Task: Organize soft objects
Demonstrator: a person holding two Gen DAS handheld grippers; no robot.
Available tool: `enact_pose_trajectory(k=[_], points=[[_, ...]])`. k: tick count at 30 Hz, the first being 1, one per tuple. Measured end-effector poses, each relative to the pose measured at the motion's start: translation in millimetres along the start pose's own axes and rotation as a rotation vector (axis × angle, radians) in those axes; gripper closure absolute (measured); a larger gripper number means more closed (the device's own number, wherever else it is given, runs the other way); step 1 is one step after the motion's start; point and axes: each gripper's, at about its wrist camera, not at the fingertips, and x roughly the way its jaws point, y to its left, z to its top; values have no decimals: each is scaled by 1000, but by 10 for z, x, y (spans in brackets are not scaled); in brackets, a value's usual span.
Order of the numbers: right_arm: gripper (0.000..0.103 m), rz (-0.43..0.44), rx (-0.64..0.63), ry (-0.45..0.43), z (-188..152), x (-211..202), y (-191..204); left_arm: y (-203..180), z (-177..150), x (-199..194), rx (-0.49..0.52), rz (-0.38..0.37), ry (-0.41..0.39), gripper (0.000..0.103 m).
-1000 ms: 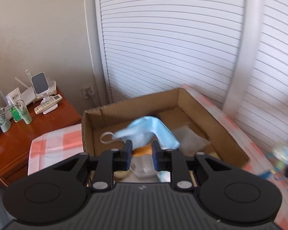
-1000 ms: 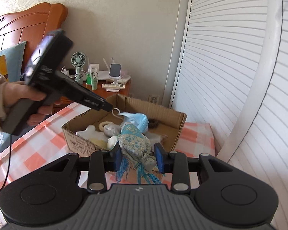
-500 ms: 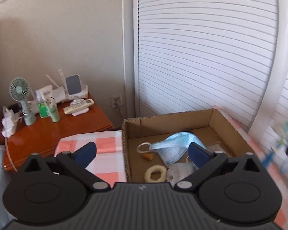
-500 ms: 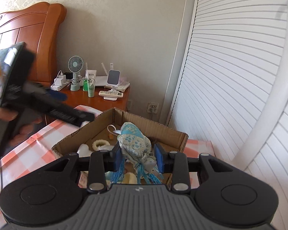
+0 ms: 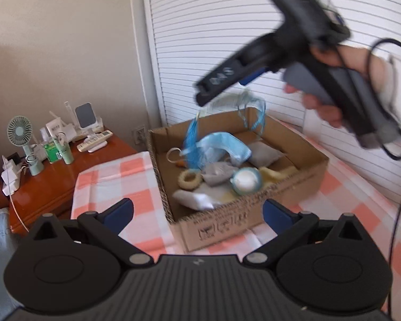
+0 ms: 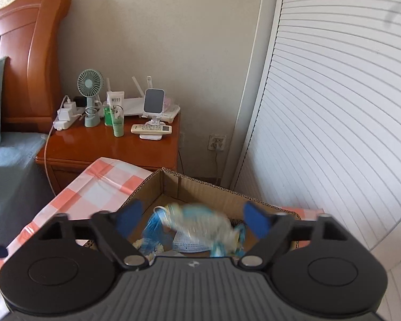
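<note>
My left gripper [image 5: 197, 211] hangs back from the box [image 5: 254, 214], jaws spread wide with nothing between them. The box sits on the checked worktop [image 5: 109, 184], near the nightstand [image 5: 53, 182].

My right gripper [image 6: 192, 219] is above the box [image 6: 200, 187], jaws also wide apart and gripping nothing. Between and below them I see the pouch [image 6: 200, 222], a pale blue embroidered thing with tassels, blurred and over the box interior. From the left wrist view the same pouch [image 5: 227, 104] is a faint blur just under the right gripper's tip, with its blue tassel [image 5: 192, 139] trailing down toward the contents. I cannot tell whether it touches anything.

Inside the box I make out a blue mask [image 5: 222, 147], a grey cushion [image 5: 264, 153], a cream ring [image 5: 190, 179], a round white puff [image 5: 245, 181], and a white folded cloth [image 5: 195, 199] at the near wall.

My right hand [image 5: 342, 80] holds the gripper handle, high in front of the louvered door [image 5: 200, 40].

On the nightstand stand a small fan [image 6: 89, 85], a green tube [image 6: 117, 123] and a remote [image 6: 151, 129].
</note>
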Motion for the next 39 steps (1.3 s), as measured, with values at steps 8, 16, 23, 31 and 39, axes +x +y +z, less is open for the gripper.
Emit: enact_pose_trajectory(k=[8,16,23,31,39], points=[[2,-35,19,48,-152,-173,88,-25,-73,-133,-51,22,4,1],[0,-185,147,172,-543,-648,-13,-112,20,-356,-154,122,12,1],[0,-268,254,203,-1096,-1101,-6,-214,91,-437,-239,192,71,1],[0,-267,320,172,-1270,-1435,-13,-356,234,-471,-221,214,74,1],[0,-258,341,164,-1298,-1488,-56,-437,274,-397,-203,218,105,1]])
